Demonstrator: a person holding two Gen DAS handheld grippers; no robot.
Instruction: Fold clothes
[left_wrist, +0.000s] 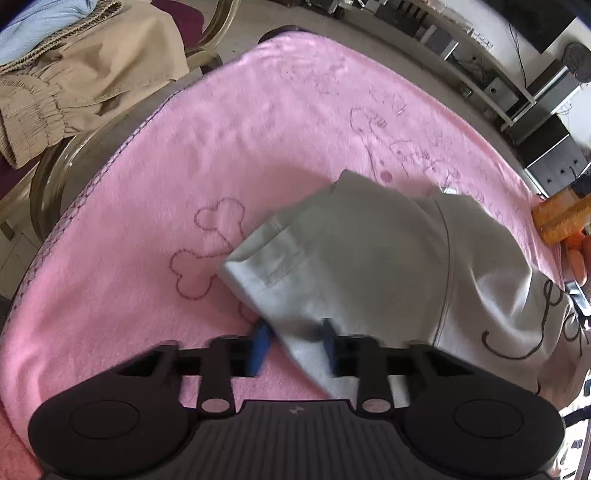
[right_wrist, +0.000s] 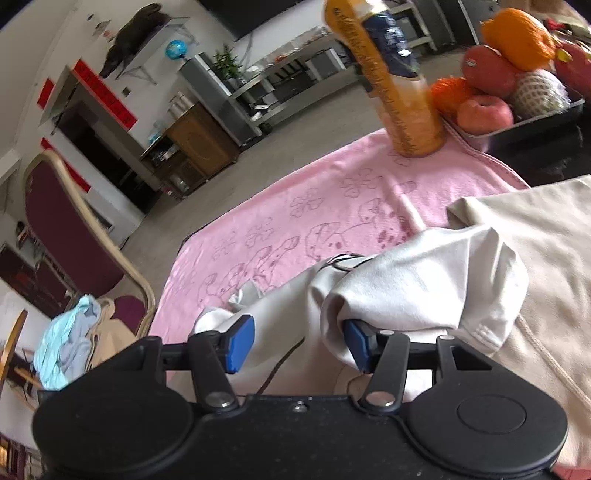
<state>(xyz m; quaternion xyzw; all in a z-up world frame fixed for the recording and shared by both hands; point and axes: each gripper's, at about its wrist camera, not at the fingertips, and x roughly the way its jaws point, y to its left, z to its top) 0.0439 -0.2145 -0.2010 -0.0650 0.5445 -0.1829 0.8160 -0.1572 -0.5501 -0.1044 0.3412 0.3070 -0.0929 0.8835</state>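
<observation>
A light grey garment (left_wrist: 373, 258) lies folded on the pink towel (left_wrist: 221, 155), its hemmed sleeve end pointing left. My left gripper (left_wrist: 294, 345) points down at its near corner. The blue pads (left_wrist: 260, 347) stand apart with that corner of cloth between them, not squeezed. In the right wrist view the same pale garment (right_wrist: 417, 273) is bunched, with a dark cord (right_wrist: 343, 262) on it. My right gripper (right_wrist: 297, 343) is open over the cloth. Its right pad (right_wrist: 356, 345) is tucked under a fold; the left pad sits beside the fabric.
An orange bottle (right_wrist: 402, 88) and a tray of fruit (right_wrist: 517, 74) stand at the towel's far right. A cream garment (right_wrist: 546, 258) lies to the right. A chair with tan (left_wrist: 85, 81) and light blue clothes (right_wrist: 66, 347) stands left of the table.
</observation>
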